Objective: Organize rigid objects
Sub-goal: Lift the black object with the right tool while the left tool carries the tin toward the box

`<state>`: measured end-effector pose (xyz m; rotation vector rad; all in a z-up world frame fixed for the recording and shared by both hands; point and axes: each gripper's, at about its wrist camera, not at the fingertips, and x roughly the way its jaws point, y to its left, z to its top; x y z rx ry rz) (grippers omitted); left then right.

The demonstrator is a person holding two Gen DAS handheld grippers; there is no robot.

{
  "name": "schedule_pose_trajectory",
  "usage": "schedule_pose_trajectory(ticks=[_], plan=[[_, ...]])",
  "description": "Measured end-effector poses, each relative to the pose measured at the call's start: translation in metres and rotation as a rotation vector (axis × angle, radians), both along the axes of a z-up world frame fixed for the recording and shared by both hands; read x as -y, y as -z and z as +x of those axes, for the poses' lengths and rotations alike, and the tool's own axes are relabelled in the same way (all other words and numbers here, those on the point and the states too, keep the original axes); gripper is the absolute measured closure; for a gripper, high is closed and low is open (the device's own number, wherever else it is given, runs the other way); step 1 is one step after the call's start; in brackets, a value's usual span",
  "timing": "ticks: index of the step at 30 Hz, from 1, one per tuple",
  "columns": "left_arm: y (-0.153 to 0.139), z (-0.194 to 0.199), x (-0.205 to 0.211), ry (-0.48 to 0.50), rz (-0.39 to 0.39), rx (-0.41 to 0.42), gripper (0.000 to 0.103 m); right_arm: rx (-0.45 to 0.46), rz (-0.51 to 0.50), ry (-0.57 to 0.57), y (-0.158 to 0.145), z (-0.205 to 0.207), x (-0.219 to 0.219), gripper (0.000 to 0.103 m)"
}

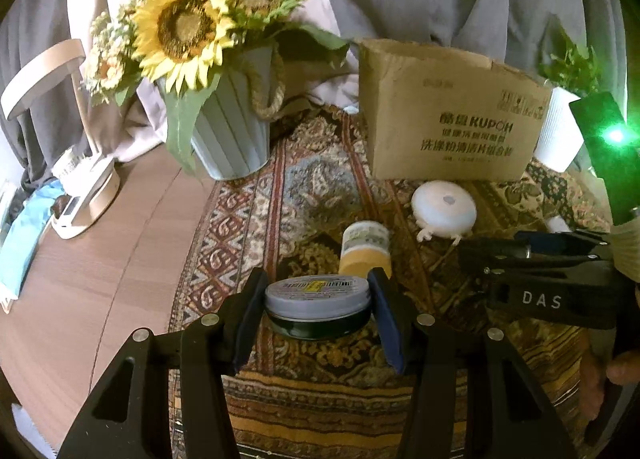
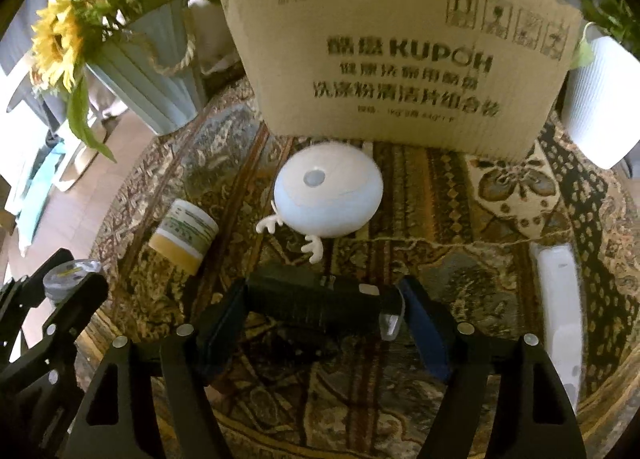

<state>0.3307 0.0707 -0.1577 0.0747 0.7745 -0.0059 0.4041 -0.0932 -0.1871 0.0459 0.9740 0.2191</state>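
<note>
The left hand-held gripper (image 1: pixel 318 309) was clenched on a round tin (image 1: pixel 318 305): both pads pressed its sides, grey lid with a barcode sticker up, dark green body below. The tin appeared lifted just clear of the patterned rug (image 1: pixel 280 195) that covered the table (image 1: pixel 120 259). In the right wrist view the same tin (image 2: pixel 70 277) showed at far left, between the left gripper's fingers.

The right hand-held gripper (image 2: pixel 320 323) straddled a black bar-shaped object (image 2: pixel 316 301) lying crosswise on the rug (image 2: pixel 440 219). A small clear piece sat at the bar's right end. The left pad sat close at one end, the right pad just beside the other; whether they pressed it could not be told, and no firm grip was seen.

Just beyond the tin lay a small jar (image 1: pixel 365 249) on its side, yellow lower part, pale label; in the right view the jar (image 2: pixel 184 235) lay left of a white round device (image 2: pixel 328 195) with small antler-like prongs. The device rested just in front of a cardboard box (image 2: pixel 400 71) printed KUPOH, standing upright at the back of the rug. A white oblong object (image 2: pixel 558 315) lay near the rug's right edge.

A pale ribbed pot of sunflowers (image 1: pixel 228 131) stood left of the box. A white ribbed pot (image 2: pixel 604 107) stood at its right. A desk lamp (image 1: pixel 76 179) sat on bare wood at far left.
</note>
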Motion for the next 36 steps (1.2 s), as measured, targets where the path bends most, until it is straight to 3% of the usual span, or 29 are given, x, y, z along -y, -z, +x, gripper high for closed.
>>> schedule_pose_trajectory(ticks=[21, 36], plan=[[-0.093, 0.024, 0.044, 0.091, -0.024, 0.216, 0.052, 0.258, 0.047, 0.067, -0.109, -0.015, 0.042, 0.027], [-0.134, 0.073, 0.075, 0.149, -0.031, 0.273, 0.052, 0.401, 0.047, 0.104, -0.169, 0.011, 0.072, 0.027]])
